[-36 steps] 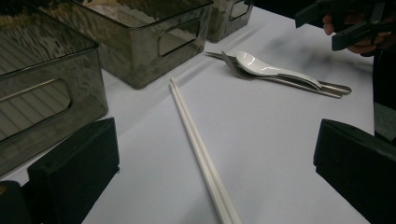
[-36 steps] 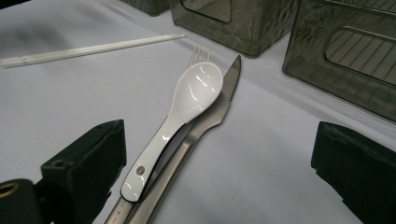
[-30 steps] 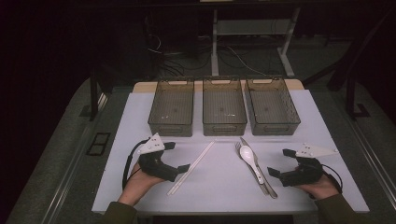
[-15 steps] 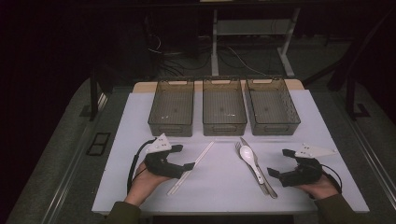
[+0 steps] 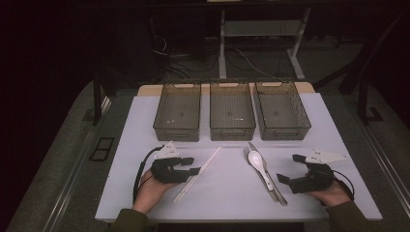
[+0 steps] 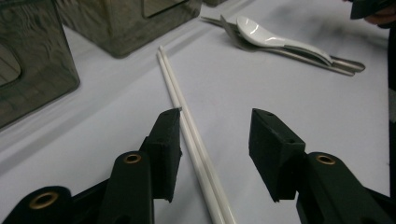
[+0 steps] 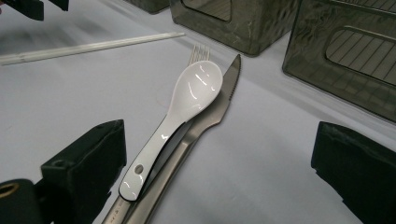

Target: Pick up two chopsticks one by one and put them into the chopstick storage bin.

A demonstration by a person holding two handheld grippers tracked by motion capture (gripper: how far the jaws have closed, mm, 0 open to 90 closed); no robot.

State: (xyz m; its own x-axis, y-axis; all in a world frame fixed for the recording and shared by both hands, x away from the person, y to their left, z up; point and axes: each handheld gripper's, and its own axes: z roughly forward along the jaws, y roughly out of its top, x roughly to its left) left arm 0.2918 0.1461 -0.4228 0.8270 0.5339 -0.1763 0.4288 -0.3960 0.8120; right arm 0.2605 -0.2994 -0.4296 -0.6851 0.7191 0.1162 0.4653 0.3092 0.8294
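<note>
Chopsticks (image 6: 187, 116), a white pair lying side by side on the table (image 5: 227, 198), run diagonally from near the middle bin toward the person's left hand; in the left gripper view their near part passes between the two black jaws, close against the left-hand jaw. Largest element is the white table, which carries everything. At its far edge stand three smoky translucent bins in a row: left bin (image 5: 177, 112), middle bin (image 5: 232, 111) and right bin (image 5: 283, 111). Next in size are the two hand-held tools. The left gripper (image 5: 191, 166) rests low over the near end of the chopsticks; its jaws have just been closing, yet a clear gap remains and the pads do not press on the pair. The right gripper (image 5: 289, 170) sits at the table's right, jaws spread wide, holding nothing, just beside the cutlery. Smallest items lie stacked right of the chopsticks: a white spoon (image 7: 187, 105) on top of a metal knife (image 7: 219, 100) and a fork (image 7: 200, 50), of which the tines show beyond the spoon's bowl.
</note>
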